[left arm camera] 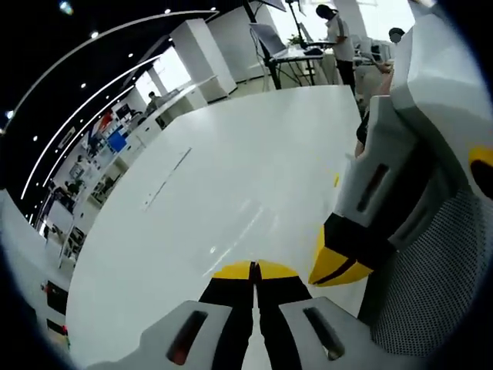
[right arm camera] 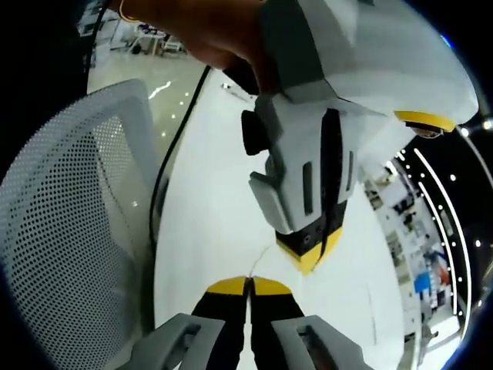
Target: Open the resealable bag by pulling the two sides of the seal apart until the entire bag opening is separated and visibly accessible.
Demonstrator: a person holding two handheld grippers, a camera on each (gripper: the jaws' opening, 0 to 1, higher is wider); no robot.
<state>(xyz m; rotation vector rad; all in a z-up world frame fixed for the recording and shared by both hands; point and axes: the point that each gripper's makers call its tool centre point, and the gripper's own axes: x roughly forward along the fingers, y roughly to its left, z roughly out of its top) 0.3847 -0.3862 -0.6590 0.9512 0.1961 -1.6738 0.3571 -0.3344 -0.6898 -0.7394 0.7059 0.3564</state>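
Both pairs of my jaws are pressed together, yellow tips meeting with nothing between them. Seen from the left gripper view, my left gripper (left arm camera: 254,271) hovers over a white table (left arm camera: 231,177), and my right gripper (left arm camera: 339,266) comes in from the right, tip down toward the tabletop, its jaws closed too. Behind it sits a white mesh chair (left arm camera: 439,262). Far off, a person (left arm camera: 339,38) stands at a desk by bright windows. From the right gripper view, my right gripper (right arm camera: 248,287) points along the same table (right arm camera: 223,216), with my left gripper (right arm camera: 310,254) hanging in from above, held by a hand (right arm camera: 208,27). A black cable (right arm camera: 166,177) runs along the table edge beside the chair (right arm camera: 69,231). Where the resealable bag lies I cannot tell.
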